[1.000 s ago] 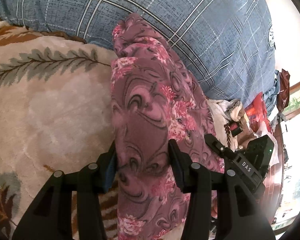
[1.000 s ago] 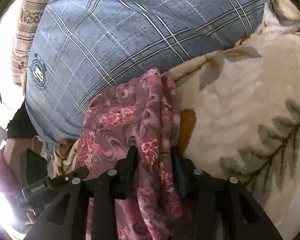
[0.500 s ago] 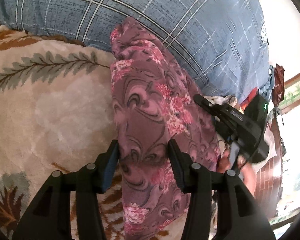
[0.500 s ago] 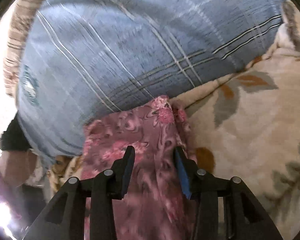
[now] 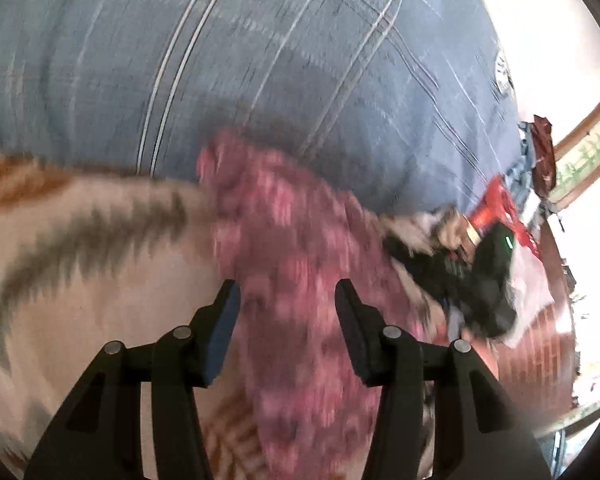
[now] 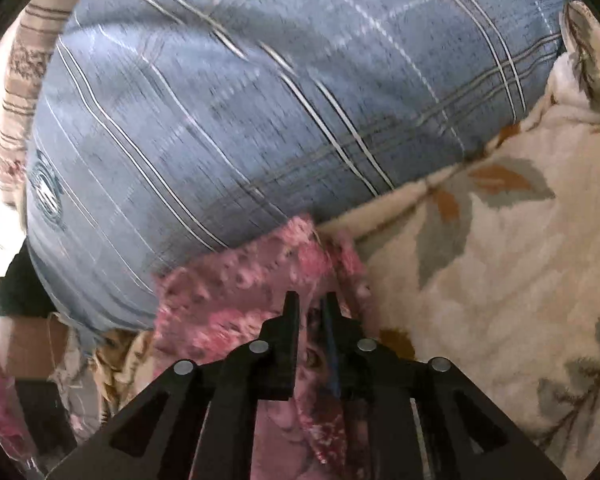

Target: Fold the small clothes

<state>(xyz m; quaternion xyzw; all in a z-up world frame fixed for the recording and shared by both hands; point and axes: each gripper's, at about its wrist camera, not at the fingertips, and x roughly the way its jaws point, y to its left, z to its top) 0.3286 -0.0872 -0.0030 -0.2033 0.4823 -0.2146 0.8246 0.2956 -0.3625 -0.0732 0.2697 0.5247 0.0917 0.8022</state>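
1. Bedding fills both views: we see a cream blanket with grey and orange leaf print, and a large blue plaid pillow lying along its far edge.
2. We locate the floral garment, pink and purple, on the blanket with its far end touching the base of the pillow. The left wrist view is motion-blurred, so we cannot read its folds there.
3. We observe the left gripper with its jaws spread apart. The garment runs between and beneath the two fingers, and no pad presses on it as far as the blur lets us judge.
4. We observe the right gripper with its jaws drawn almost together, pinching a fold of the garment between them. The blue pad of one finger shows at the narrow gap.
5. In the left wrist view we see the right gripper's black body, with a green light, just beside the garment's right edge.
6. At the frame edges we note a striped beige cloth beyond the pillow, red items near the pillow's end, and a reddish brick-pattern surface beside the bed.
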